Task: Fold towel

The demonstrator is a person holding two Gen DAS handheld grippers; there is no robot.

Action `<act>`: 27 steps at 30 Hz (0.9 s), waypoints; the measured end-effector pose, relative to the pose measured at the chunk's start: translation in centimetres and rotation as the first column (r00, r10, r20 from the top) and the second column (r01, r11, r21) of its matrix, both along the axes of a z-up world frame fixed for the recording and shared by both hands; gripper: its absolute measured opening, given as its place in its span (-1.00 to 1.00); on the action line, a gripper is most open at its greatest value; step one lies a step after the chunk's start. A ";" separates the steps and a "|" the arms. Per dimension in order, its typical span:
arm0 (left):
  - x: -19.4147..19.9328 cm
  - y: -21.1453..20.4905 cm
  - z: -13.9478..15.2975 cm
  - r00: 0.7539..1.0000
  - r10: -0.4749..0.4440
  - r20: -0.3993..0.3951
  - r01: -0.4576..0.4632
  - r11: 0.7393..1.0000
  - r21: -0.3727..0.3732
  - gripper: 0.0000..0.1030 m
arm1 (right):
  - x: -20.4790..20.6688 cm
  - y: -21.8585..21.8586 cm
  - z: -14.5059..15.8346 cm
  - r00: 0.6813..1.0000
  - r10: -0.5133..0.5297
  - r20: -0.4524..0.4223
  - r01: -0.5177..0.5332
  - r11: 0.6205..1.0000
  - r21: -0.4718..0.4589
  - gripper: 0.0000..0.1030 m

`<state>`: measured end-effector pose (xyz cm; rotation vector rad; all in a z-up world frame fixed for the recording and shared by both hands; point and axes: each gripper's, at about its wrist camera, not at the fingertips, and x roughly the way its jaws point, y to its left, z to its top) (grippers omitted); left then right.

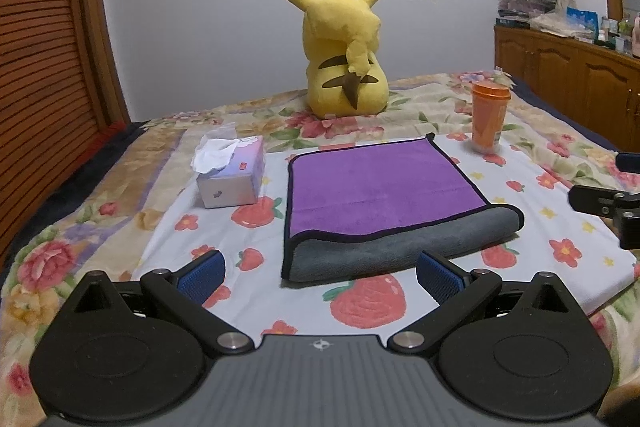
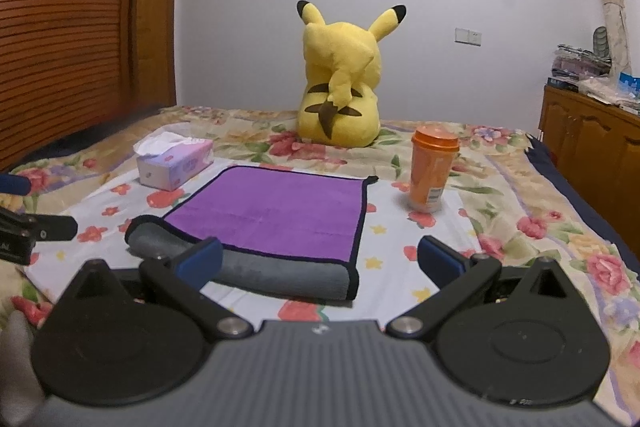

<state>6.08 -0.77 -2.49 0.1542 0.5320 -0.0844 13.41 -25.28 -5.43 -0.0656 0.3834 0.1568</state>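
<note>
A purple towel (image 1: 376, 183) with a grey underside and black trim lies on the bed, folded over once, its grey fold (image 1: 392, 251) nearest me. It also shows in the right wrist view (image 2: 276, 211). My left gripper (image 1: 320, 275) is open and empty, just short of the towel's near fold. My right gripper (image 2: 320, 263) is open and empty, over the towel's near right corner. The right gripper's black body (image 1: 608, 207) shows at the right edge of the left wrist view; the left gripper (image 2: 36, 227) shows at the left edge of the right wrist view.
A tissue box (image 1: 232, 173) stands left of the towel, an orange lidded cup (image 1: 489, 117) right of it, a yellow Pikachu plush (image 1: 344, 55) behind. A strawberry-print cloth (image 1: 240, 291) covers the floral bedspread. Wooden cabinets (image 1: 580, 75) run along the right.
</note>
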 end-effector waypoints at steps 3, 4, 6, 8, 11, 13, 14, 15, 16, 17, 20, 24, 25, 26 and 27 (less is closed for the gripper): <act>0.5 0.1 0.0 1.000 -0.010 -0.012 0.009 1.000 -0.021 1.00 | 0.8 0.2 -0.2 1.000 0.009 -0.008 -0.009 1.000 -0.007 1.00; 0.7 0.2 0.0 1.000 -0.012 -0.013 0.011 1.000 -0.026 1.00 | 1.1 0.2 -0.2 1.000 0.012 -0.010 -0.012 1.000 -0.010 1.00; 1.0 0.2 0.0 1.000 -0.019 -0.018 0.018 0.999 -0.037 1.00 | 1.6 0.2 -0.4 1.000 0.013 -0.017 -0.013 1.000 -0.009 1.00; 1.3 0.2 -0.1 0.999 -0.026 -0.023 0.025 0.999 -0.044 1.00 | 2.3 0.1 -0.5 1.000 0.015 -0.026 -0.015 1.000 -0.002 1.00; 1.9 0.2 -0.2 0.999 -0.037 -0.033 0.036 0.998 -0.051 0.94 | 2.9 0.0 -0.7 0.999 0.019 -0.039 -0.019 1.000 0.006 1.00; 2.3 0.3 -0.2 0.998 -0.041 -0.038 0.039 0.998 -0.055 0.91 | 3.4 -0.1 -0.9 0.999 0.024 -0.048 -0.024 1.000 0.009 1.00; 2.6 0.3 -0.3 0.998 -0.040 -0.041 0.038 0.998 -0.057 0.90 | 3.5 -0.1 -0.9 0.998 0.027 -0.052 -0.026 1.000 0.009 1.00; 2.8 0.4 -0.3 0.998 -0.040 -0.044 0.038 0.998 -0.060 0.89 | 3.7 -0.1 -1.0 0.998 0.030 -0.056 -0.029 1.000 0.012 1.00; 3.0 0.5 -0.3 0.998 -0.041 -0.045 0.038 0.997 -0.062 0.88 | 4.0 0.0 -1.0 0.998 0.032 -0.060 -0.032 0.999 0.013 1.00; 3.2 0.6 -0.4 0.998 -0.041 -0.045 0.038 0.997 -0.064 0.87 | 4.2 0.0 -1.0 0.997 0.035 -0.063 -0.034 0.999 0.013 1.00; 3.7 0.7 -0.4 0.998 -0.041 -0.048 0.038 0.997 -0.064 0.86 | 5.0 0.0 -1.4 0.995 0.044 -0.085 -0.043 0.999 0.016 1.00; 5.0 1.0 -0.7 0.997 -0.044 -0.062 0.040 0.998 -0.056 0.79 | 6.0 -0.1 -1.8 0.993 0.051 -0.107 -0.049 0.999 0.021 1.00; 5.4 1.1 -0.8 0.997 -0.044 -0.065 0.041 0.998 -0.053 0.77 | 6.2 -0.1 -1.9 0.992 0.052 -0.111 -0.050 0.998 0.024 1.00; 5.7 1.2 -0.9 0.997 -0.044 -0.070 0.041 0.998 -0.051 0.75 | 6.4 -0.1 -1.9 0.992 0.054 -0.115 -0.051 0.998 0.027 1.00; 6.1 1.3 -1.1 0.996 -0.045 -0.075 0.041 0.998 -0.048 0.72 | 6.6 -0.1 -2.0 0.991 0.055 -0.118 -0.052 0.998 0.029 1.00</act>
